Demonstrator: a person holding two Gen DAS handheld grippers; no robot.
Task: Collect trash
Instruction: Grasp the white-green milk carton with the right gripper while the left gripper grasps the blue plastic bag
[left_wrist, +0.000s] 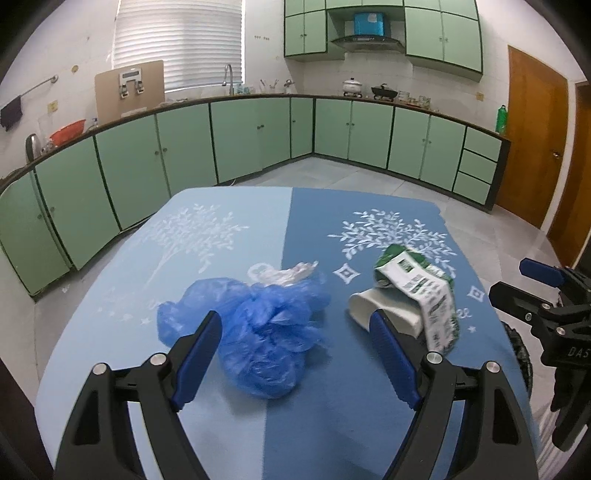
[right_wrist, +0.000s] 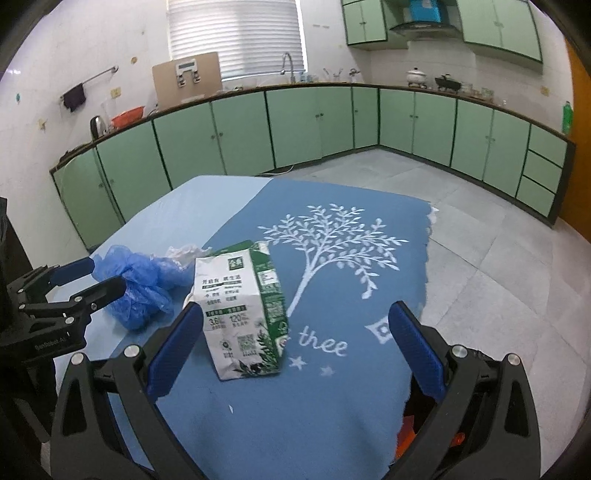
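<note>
A crumpled blue plastic bag (left_wrist: 258, 328) lies mid-table with a clear plastic scrap (left_wrist: 284, 274) behind it. To its right lies a flattened green and white milk carton (left_wrist: 424, 295). My left gripper (left_wrist: 295, 325) hovers over the near part of the blue bag, jaws wide open and touching nothing. In the right wrist view the milk carton (right_wrist: 243, 314) lies just inside the left finger of my right gripper (right_wrist: 291, 314), which is open and apart from it. The blue bag (right_wrist: 140, 288) sits to the left, beside the left gripper (right_wrist: 88, 278).
A blue tablecloth (left_wrist: 332, 424) with white tree prints covers the table. Its right edge (right_wrist: 424, 280) drops to a tiled floor. Green cabinets (left_wrist: 240, 140) line the far walls. Something orange (right_wrist: 406, 439) shows under the table's edge near my right gripper.
</note>
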